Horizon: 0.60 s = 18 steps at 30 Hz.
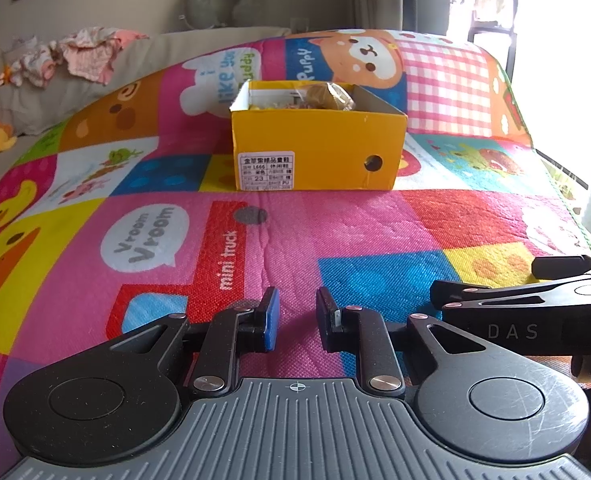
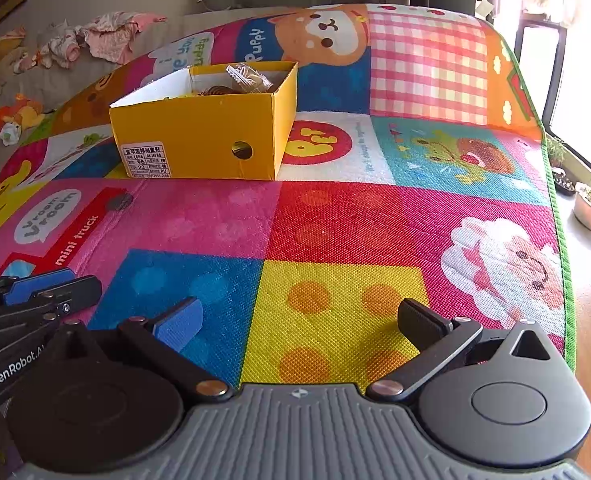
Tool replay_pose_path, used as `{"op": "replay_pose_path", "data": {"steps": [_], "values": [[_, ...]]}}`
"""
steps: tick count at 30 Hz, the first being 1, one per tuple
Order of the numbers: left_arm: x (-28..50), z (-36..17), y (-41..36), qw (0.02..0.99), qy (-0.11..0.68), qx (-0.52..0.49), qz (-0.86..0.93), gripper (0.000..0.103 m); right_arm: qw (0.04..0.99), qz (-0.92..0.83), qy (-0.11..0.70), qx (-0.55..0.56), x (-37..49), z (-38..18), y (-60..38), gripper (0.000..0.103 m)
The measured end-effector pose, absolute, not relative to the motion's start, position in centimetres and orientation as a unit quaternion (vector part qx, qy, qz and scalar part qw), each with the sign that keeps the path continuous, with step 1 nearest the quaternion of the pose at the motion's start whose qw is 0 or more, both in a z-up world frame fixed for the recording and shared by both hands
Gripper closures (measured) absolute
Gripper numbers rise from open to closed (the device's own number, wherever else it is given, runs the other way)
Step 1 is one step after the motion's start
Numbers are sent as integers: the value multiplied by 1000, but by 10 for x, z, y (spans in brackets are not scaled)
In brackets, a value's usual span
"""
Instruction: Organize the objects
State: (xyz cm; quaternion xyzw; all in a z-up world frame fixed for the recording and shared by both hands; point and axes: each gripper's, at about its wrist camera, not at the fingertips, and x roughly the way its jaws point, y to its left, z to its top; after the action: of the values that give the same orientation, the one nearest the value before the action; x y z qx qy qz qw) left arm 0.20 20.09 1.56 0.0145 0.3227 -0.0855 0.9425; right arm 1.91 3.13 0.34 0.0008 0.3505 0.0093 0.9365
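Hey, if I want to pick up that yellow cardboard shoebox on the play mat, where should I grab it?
Probably the near short wall of the yellow cardboard shoebox, coming from above with the right gripper. The box has no lid, so its thin upright rim can slip between open jaws; the whole box looks too wide to span.

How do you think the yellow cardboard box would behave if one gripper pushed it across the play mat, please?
The yellow cardboard box is low and wide with a flat base, so it should slide rather than tip. The woven play mat looks textured, so it may drag or catch. Its thin walls look slightly creased, so a hard push could dent them. The wrapped items inside probably add little weight.
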Motion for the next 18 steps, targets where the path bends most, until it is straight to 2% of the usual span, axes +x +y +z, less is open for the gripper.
{"op": "replay_pose_path", "data": {"steps": [18], "values": [[2, 16, 205, 942, 324, 2, -87, 81, 937, 7, 349, 1, 19, 3, 33, 0]]}}
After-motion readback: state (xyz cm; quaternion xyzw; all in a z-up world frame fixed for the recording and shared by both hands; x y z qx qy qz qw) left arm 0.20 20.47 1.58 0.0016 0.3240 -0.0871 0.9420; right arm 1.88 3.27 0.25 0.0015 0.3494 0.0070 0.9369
